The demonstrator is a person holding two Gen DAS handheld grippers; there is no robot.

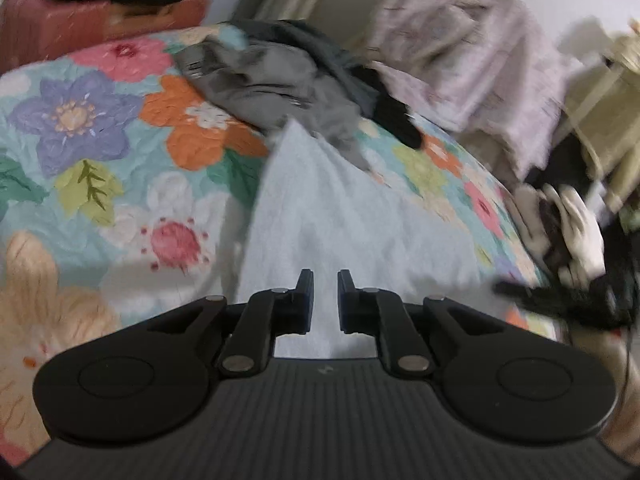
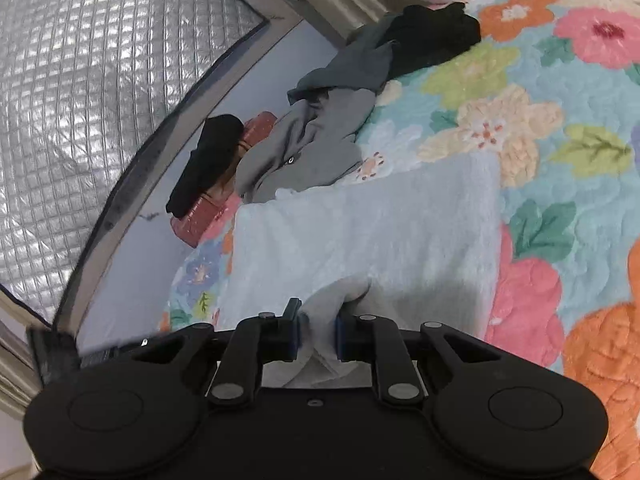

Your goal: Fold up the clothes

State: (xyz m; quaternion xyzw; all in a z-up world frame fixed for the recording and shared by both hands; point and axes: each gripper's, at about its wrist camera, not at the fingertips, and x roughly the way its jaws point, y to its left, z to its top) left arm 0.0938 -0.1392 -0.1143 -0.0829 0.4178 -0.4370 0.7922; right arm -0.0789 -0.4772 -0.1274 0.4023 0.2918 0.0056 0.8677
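A pale blue fleece cloth (image 1: 340, 220) lies spread on the floral bedspread (image 1: 100, 140). My left gripper (image 1: 324, 280) hovers over its near end, jaws slightly apart with only cloth behind the gap. In the right wrist view the same pale blue cloth (image 2: 380, 224) lies flat, and my right gripper (image 2: 316, 320) is shut on a bunched fold of its near edge (image 2: 332, 304). My gloved right hand with its gripper (image 1: 568, 240) shows at the right of the left wrist view.
A heap of grey and dark clothes (image 1: 272, 76) (image 2: 320, 136) lies beyond the cloth. A pinkish blanket (image 1: 460, 40) is piled at the back right. A red suitcase with a black garment (image 1: 100, 8) (image 2: 212, 184) stands by the wall. A silver quilted panel (image 2: 100, 100) stands left.
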